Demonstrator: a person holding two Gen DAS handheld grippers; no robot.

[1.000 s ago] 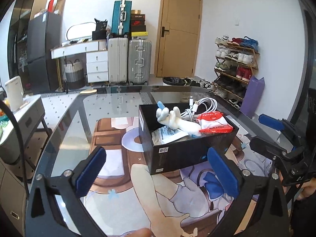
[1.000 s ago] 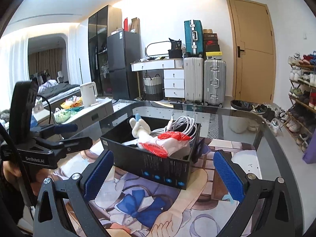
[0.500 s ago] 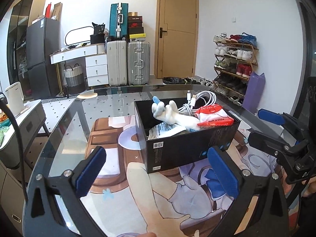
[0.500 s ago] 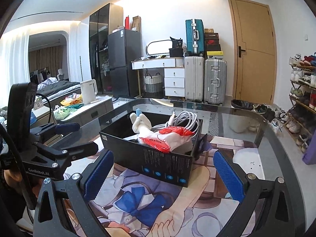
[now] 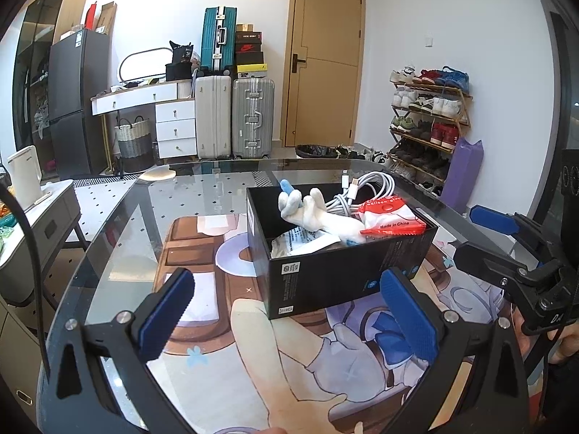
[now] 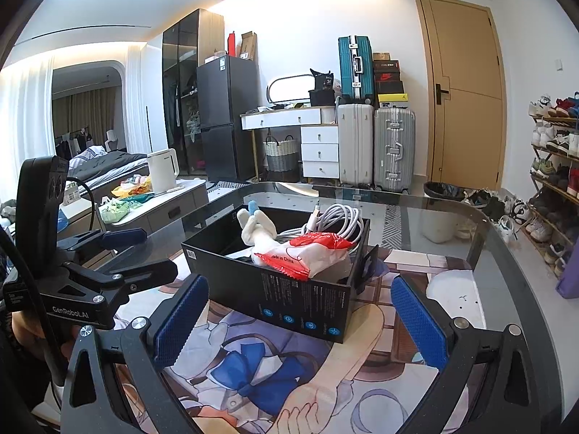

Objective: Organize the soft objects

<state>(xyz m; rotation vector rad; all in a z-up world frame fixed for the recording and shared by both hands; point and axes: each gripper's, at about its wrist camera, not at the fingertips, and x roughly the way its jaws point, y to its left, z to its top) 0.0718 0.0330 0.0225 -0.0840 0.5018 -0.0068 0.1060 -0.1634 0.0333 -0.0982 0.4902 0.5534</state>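
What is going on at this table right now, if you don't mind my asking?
A person holds a two-finger claw in each hand over a glass table. The left claw and right claw are both open and empty, poised just in front of a black cardboard box. The box already contains a white plush toy, a coiled white cable, a red-and-white snack packet and a printed white pouch. Neither claw touches anything.
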